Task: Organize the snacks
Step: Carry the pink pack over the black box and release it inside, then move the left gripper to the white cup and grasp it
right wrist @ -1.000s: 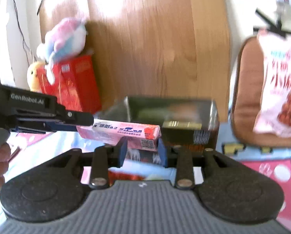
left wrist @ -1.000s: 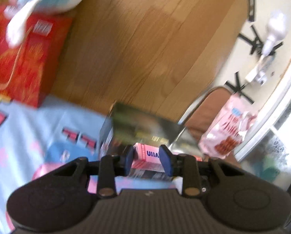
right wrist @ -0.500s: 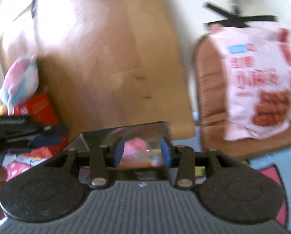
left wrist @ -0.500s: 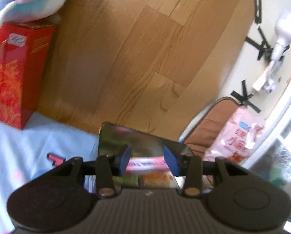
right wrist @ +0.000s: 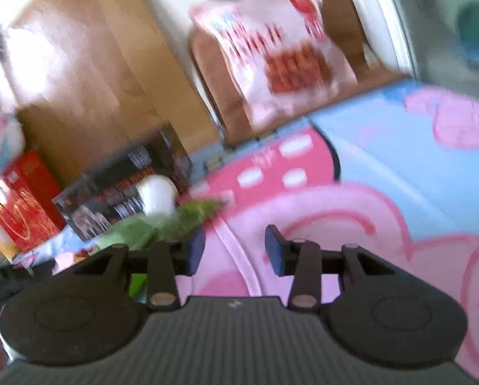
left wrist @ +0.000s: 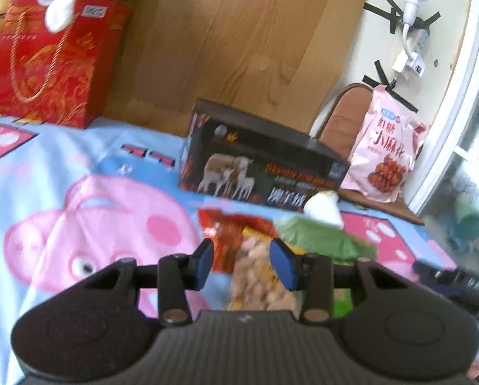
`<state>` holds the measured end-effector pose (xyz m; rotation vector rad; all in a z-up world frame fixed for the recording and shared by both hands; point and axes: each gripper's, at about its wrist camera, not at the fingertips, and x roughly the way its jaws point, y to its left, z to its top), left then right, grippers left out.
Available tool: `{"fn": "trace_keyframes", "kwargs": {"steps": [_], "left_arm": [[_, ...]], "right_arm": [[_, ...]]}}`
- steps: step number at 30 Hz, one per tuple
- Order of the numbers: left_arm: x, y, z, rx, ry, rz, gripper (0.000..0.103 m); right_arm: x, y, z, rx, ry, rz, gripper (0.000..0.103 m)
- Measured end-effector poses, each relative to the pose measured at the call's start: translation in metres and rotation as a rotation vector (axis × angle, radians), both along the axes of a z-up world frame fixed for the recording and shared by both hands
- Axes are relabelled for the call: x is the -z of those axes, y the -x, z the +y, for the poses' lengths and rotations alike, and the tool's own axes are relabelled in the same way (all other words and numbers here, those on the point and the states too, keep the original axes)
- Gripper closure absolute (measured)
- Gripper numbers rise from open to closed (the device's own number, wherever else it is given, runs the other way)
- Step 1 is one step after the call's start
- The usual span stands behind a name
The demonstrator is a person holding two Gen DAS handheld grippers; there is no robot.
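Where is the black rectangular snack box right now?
In the left wrist view, the black rectangular snack box stands on the blue cartoon-pig sheet, against the wooden board, between the red gift bag and pink snack bag.

"小麻花" on pink snack bag (left wrist: 385, 147); black box (left wrist: 258, 157) txt too blurred

A light-blue sheet (left wrist: 63, 166) carries pink cartoon pigs. The black box (left wrist: 258, 157) shows pale sheep and orange lettering. A red gift bag (left wrist: 50, 64) bears gold swirls. Near it lie a red-and-yellow snack pack (left wrist: 249, 250), a green packet (left wrist: 319, 237) and a pink bag (left wrist: 387, 147) printed with red-brown snacks.
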<state>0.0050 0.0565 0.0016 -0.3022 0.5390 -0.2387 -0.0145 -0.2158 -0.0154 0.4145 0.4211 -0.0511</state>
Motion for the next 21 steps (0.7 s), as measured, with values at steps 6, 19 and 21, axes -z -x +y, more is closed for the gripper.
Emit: {"fn": "trace_keyframes", "kwargs": {"steps": [6,19,21], "left_arm": [[-0.001,0.003,0.004,-0.045,-0.011,-0.026,0.063],[0.005,-0.003,0.011,-0.067,0.001,0.028,0.063],[0.006,-0.004,0.013,-0.073,0.016,0.037,0.063]], "right_arm": [[0.001,-0.017,0.016,-0.017,0.116,0.057,0.056],[0.006,-0.018,0.013,0.0,0.108,0.084,0.055],[0.006,-0.018,0.013,-0.001,0.112,0.083,0.055]]}}
